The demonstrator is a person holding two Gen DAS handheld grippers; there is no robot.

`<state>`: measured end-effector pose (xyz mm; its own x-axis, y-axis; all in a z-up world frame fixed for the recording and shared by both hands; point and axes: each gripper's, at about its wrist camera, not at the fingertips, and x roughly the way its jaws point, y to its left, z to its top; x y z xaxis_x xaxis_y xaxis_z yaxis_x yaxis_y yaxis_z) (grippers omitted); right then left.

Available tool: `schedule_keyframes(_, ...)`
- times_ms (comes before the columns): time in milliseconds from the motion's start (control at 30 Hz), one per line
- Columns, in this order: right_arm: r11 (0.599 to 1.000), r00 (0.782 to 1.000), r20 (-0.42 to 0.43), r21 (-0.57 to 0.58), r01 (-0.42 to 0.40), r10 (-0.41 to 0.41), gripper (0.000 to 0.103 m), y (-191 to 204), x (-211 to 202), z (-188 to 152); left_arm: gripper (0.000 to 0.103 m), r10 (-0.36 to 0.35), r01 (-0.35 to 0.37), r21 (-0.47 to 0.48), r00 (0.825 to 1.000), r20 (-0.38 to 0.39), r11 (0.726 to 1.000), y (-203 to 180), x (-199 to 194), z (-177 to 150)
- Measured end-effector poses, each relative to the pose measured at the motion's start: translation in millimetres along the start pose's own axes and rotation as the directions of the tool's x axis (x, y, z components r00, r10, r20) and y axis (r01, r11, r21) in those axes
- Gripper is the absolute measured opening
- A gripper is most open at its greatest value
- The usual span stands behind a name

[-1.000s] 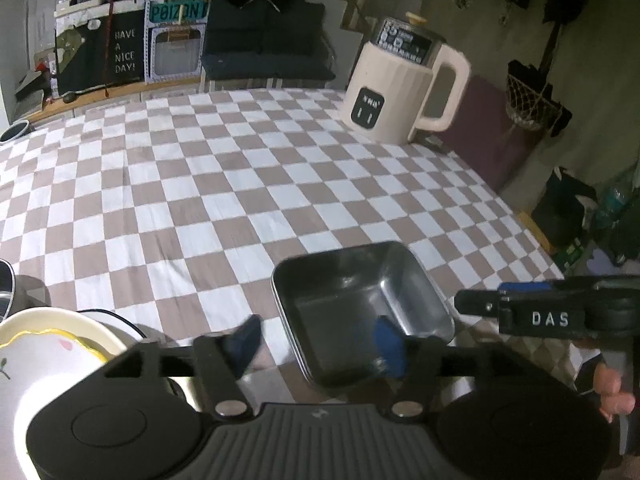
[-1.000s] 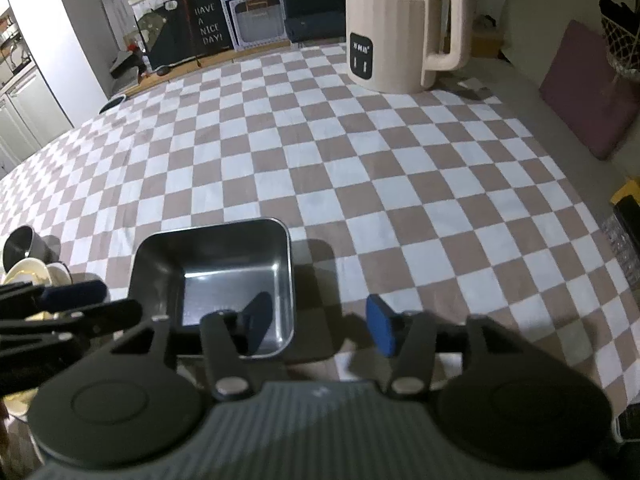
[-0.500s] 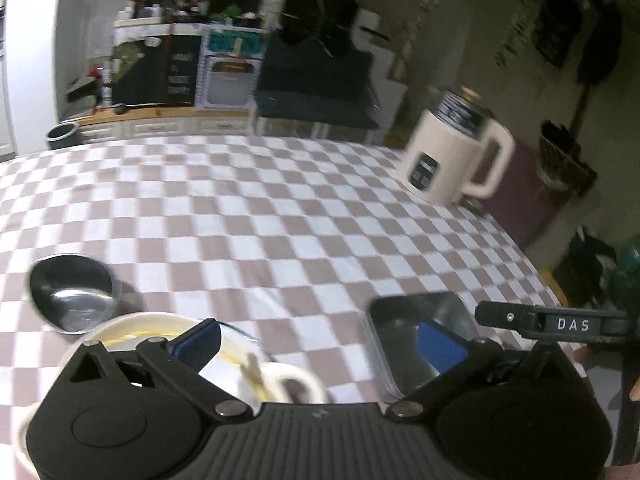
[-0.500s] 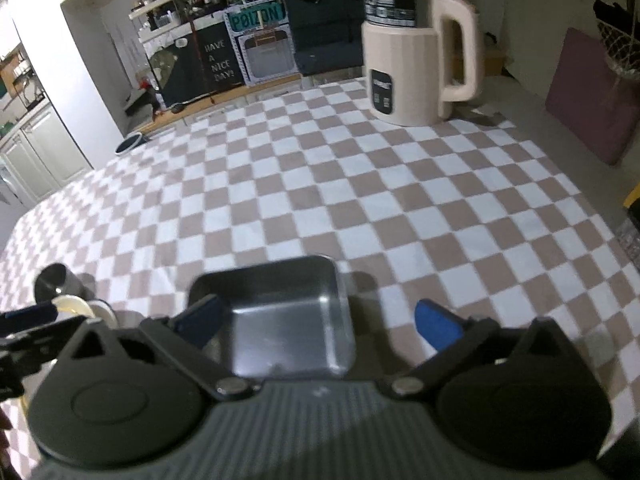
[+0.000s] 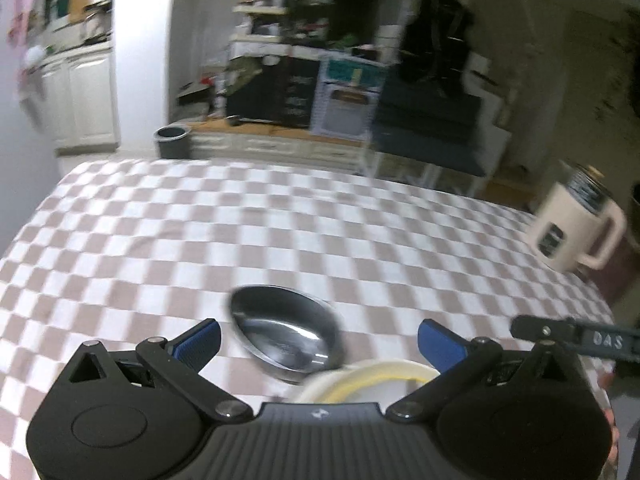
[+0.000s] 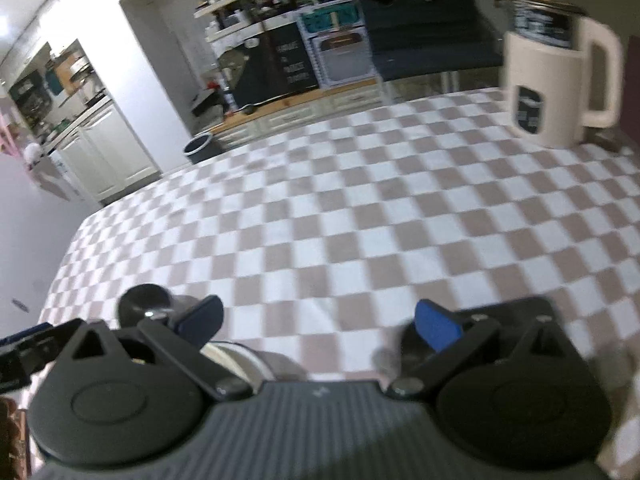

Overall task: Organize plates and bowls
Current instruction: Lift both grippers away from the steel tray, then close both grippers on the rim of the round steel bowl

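A round steel bowl lies on the checked tablecloth between the wide-spread blue pads of my left gripper, which is open and touches nothing. Just below it shows the rim of a white bowl with a yellow edge. My right gripper is open too, with bare cloth between its pads. Behind its right finger sits the dark square steel tray, mostly hidden. To its left are the steel bowl and a white rim. The views are blurred.
A cream electric kettle stands at the table's far right, also seen as the kettle in the left wrist view. The checked tablecloth stretches back to the far edge. The right gripper's arm crosses the left view's right side.
Both grippers opened wide and swung left. The square tray slid out of the left view and to the right in the right view; the steel bowl came between the left pads.
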<state>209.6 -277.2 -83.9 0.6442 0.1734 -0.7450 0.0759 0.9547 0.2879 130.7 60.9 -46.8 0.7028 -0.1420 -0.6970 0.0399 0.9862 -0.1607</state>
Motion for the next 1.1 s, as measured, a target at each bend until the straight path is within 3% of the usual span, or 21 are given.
schedule_keyframes(100,0.999,0.999,-0.028,-0.018,-0.04,0.04,0.103,24.3,17.1,7.0,0.103,0.048,-0.048,-0.035,0.999,-0.017,0.998,29.8,5.5,11.0)
schedule_keyframes(200,0.995,0.994,-0.046,-0.015,-0.101,0.1,0.093,44.6,33.2,15.0,0.1,0.052,-0.055,-0.058,0.997,-0.049,0.997,56.2,12.6,20.6)
schedule_keyframes(333,0.982,0.978,-0.099,-0.026,-0.187,0.183,0.077,67.1,55.9,21.5,0.077,0.038,-0.042,-0.073,0.998,-0.054,0.996,80.9,25.7,33.2)
schedule_keyframes(433,0.971,0.963,-0.144,-0.041,-0.236,0.228,0.067,83.6,75.5,23.3,0.066,0.021,-0.026,-0.083,0.997,-0.068,0.996,90.2,37.5,35.2)
schedule_keyframes(600,0.972,0.954,-0.229,-0.085,-0.22,0.196,0.046,102.5,103.1,17.3,0.05,-0.007,-0.005,-0.08,0.989,-0.15,0.997,93.8,67.8,31.6)
schedule_keyframes(867,0.975,0.941,-0.287,-0.079,-0.207,0.177,0.031,105.7,119.4,7.4,0.046,-0.027,0.014,-0.065,0.979,-0.201,0.998,81.9,104.0,23.0)
schedule_keyframes(1000,0.97,0.938,-0.29,-0.089,-0.226,0.192,0.025,102.0,120.0,6.8,0.015,-0.016,0.009,-0.03,0.966,-0.258,1.0,68.4,118.6,19.4)
schedule_keyframes(1100,0.966,0.935,-0.292,-0.099,-0.24,0.203,0.016,103.1,119.9,3.5,0.014,0.009,-0.008,0.005,0.965,-0.263,1.0,61.6,121.5,18.6)
